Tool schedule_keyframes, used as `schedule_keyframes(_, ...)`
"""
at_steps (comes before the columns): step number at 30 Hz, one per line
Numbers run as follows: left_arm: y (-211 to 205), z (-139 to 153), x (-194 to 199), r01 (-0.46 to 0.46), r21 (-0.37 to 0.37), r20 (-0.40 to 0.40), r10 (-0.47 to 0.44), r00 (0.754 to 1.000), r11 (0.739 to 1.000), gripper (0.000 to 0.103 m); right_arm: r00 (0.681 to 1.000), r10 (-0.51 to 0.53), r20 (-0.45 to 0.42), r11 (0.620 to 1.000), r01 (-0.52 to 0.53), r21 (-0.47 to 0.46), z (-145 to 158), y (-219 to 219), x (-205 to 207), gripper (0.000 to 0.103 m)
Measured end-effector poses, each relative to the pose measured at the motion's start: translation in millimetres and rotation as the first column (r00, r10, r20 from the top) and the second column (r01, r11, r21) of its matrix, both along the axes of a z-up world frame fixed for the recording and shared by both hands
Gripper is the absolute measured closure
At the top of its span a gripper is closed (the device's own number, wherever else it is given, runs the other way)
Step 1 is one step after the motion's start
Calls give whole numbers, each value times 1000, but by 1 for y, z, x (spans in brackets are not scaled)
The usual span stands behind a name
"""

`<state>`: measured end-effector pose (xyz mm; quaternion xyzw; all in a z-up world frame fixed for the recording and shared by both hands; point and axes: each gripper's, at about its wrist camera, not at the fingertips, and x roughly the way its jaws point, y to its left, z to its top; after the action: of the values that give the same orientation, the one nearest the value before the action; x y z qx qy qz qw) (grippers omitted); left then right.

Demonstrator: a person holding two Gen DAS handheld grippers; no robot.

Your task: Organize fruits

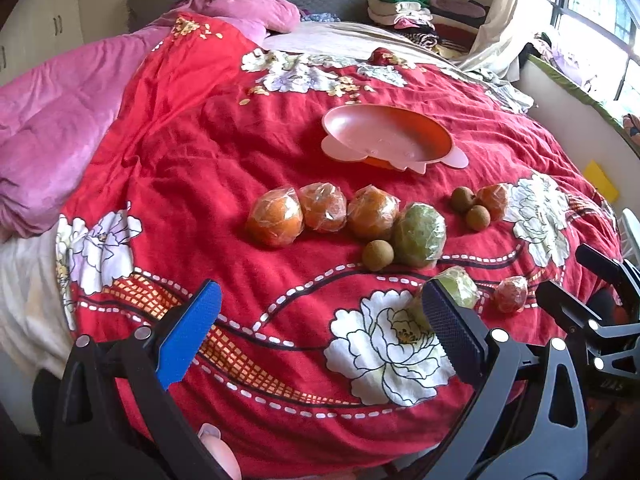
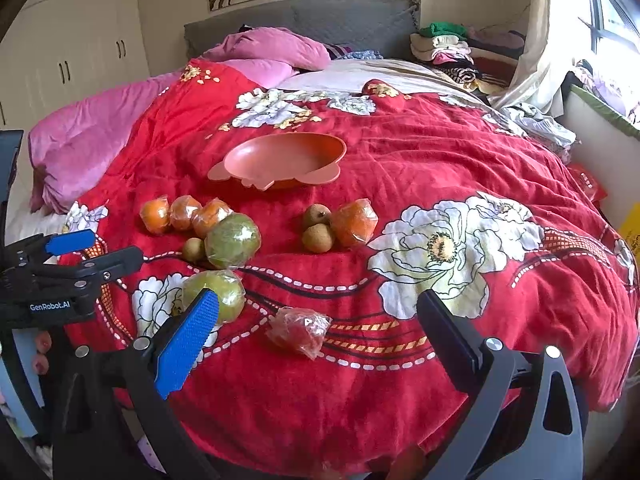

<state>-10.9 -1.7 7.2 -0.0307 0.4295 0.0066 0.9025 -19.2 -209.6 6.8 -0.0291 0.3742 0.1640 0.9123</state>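
An empty orange bowl sits on a red floral blanket; it also shows in the right wrist view. In front of it lie several plastic-wrapped oranges, a wrapped green fruit and small brown fruits. A second green fruit and a small wrapped red fruit lie nearest. My left gripper is open and empty above the blanket's near edge. My right gripper is open and empty, with the red fruit between its fingers' lines.
Pink quilts are piled at the left of the bed. Folded clothes are stacked at the far right by the headboard. A window and curtain are at the right. White wardrobes stand on the left.
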Motion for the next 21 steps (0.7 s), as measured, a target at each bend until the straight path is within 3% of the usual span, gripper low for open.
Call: schedule_keyframes(21, 2, 0, 0, -7, -4, -15, 7, 1000, 1000, 8, 1000, -3, -6, 1000, 3, -6, -2, -1, 1, 4)
